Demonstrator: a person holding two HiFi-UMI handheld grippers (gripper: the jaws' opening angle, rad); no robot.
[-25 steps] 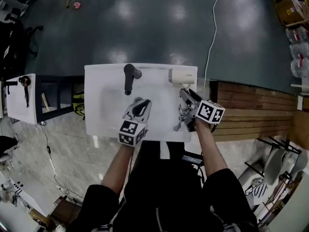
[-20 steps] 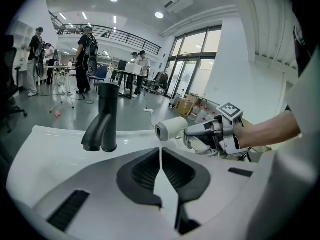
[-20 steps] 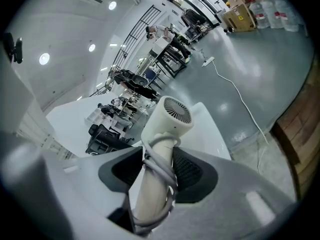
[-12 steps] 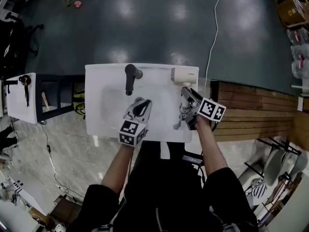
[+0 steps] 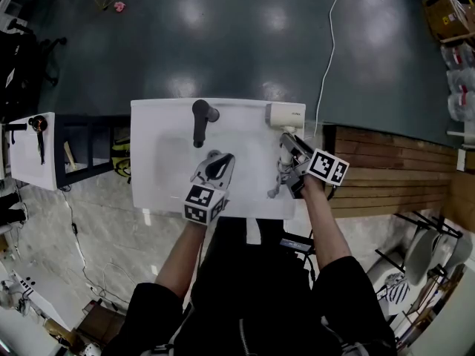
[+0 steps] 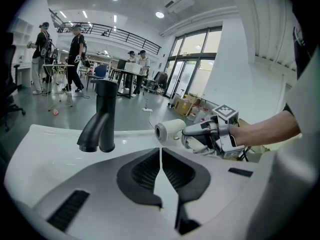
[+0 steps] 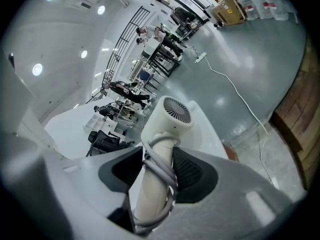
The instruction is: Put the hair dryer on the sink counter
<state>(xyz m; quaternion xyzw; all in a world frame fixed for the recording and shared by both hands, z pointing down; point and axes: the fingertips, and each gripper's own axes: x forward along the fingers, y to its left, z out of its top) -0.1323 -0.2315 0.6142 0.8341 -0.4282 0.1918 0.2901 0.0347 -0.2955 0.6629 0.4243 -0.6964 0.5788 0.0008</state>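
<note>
White sink counter fills the space right in front of the person, with both grippers out over it. Closest in, the left gripper hangs above the basin with its jaws pressed together and nothing between them, so it's basically just parked there. Over on the right side, the right gripper has its jaws spread wide around the hair dryer and pinching its handle, with the grey cord wound round that handle in a few loops. The dryer's cream head pokes out past the fingertips toward the back right corner of the counter, level with the black faucet that stands at the back edge in the middle. I honestly can't tell if the head is already touching the counter or just floating a hair above it. Beyond that it's dark glossy floor with a white cable trailing across it. My read: carrying is pretty much done, the dryer is over its spot, and what's left is setting it down, letting go and pulling the gripper back.
</note>
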